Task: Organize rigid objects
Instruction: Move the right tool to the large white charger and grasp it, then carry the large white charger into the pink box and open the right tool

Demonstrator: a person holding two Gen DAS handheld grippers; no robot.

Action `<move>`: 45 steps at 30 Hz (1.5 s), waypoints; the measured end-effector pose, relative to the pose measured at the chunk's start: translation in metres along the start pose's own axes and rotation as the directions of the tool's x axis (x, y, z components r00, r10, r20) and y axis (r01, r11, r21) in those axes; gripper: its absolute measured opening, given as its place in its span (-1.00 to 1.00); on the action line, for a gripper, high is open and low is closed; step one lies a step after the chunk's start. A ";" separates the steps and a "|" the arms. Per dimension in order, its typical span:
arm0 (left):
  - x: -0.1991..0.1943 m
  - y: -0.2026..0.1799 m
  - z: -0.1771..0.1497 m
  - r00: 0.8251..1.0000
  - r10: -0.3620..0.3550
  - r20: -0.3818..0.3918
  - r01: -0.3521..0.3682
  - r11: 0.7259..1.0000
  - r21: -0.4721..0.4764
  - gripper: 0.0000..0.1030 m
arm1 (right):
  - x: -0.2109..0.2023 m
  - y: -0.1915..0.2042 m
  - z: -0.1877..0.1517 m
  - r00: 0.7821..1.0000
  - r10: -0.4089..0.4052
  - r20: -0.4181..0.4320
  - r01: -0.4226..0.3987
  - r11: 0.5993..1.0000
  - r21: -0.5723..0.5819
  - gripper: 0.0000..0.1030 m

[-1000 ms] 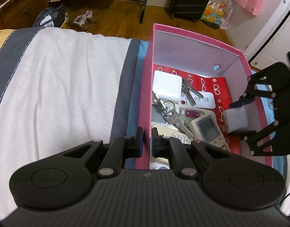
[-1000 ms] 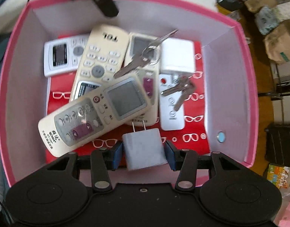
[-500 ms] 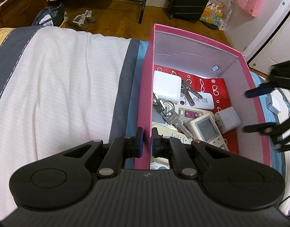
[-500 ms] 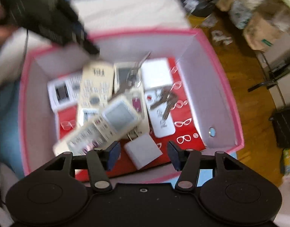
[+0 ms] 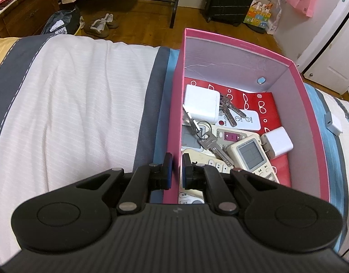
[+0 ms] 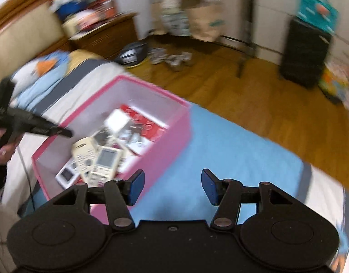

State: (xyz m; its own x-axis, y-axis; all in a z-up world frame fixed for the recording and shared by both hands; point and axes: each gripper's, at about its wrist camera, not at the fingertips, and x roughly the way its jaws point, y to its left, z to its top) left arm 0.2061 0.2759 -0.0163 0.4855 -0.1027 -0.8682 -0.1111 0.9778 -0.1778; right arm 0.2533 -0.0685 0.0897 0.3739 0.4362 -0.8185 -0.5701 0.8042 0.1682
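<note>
Pink cardboard box (image 5: 311,104) stood on the striped bedspread (image 5: 72,104), the left gripper (image 5: 176,170) clenched on its near-left wall. Contents: small white charger cube (image 5: 276,142) at the right wall, touching a cream screen remote (image 5: 251,154); larger white adapter (image 5: 201,104); two key bunches (image 5: 208,141); further remotes beneath. Right gripper (image 6: 173,186), blurred, hung over blue fabric (image 6: 231,150) beside the box, jaws parted, nothing between them.
</note>
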 end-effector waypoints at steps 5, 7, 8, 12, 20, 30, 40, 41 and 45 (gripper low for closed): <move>0.000 -0.004 0.002 1.000 0.020 -0.004 -0.020 1.000 0.004 -0.89 | 0.002 -0.056 -0.026 0.999 -0.043 0.007 0.041 0.979 0.202 0.17; 0.000 -0.004 0.002 1.000 0.019 -0.004 -0.019 1.000 0.003 -0.89 | 0.009 -0.077 -0.036 0.998 -0.063 -0.010 0.064 0.960 0.272 0.17; 0.000 -0.005 0.002 1.000 0.018 -0.004 -0.018 1.000 0.001 -0.89 | 0.013 -0.085 -0.040 0.996 -0.083 -0.019 0.085 0.952 0.295 0.17; -0.001 -0.005 0.001 1.000 0.019 -0.005 -0.019 1.000 0.001 -0.89 | 0.035 -0.115 -0.055 0.987 -0.147 -0.071 0.163 0.919 0.359 0.17; 0.001 -0.006 0.001 1.000 0.021 -0.005 -0.021 1.000 0.002 -0.89 | 0.068 -0.149 -0.059 0.980 -0.157 -0.125 0.199 0.846 0.494 0.20; 0.002 -0.004 0.001 1.000 0.016 -0.004 -0.016 1.000 0.005 -0.89 | 0.110 -0.174 -0.053 0.945 -0.180 -0.273 0.310 0.759 0.572 0.47; 0.001 -0.004 0.000 1.000 0.024 0.001 -0.024 1.000 0.016 -0.89 | 0.125 -0.154 -0.041 0.902 -0.326 -0.283 0.425 0.787 0.448 0.31; 0.001 -0.004 0.000 1.000 0.025 0.001 -0.025 1.000 0.014 -0.89 | 0.125 -0.152 -0.041 0.901 -0.335 -0.277 0.428 0.796 0.429 0.31; 0.001 -0.004 0.000 1.000 0.023 0.002 -0.023 1.000 0.007 -0.89 | 0.122 -0.144 -0.042 0.896 -0.360 -0.259 0.439 0.809 0.391 0.29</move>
State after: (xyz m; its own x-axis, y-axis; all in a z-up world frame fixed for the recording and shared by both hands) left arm 0.2073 0.2718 -0.0164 0.4843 -0.0794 -0.8713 -0.1167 0.9811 -0.1542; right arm 0.3500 -0.1480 -0.0576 0.3507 -0.0036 -0.9365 -0.0110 0.9999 -0.0079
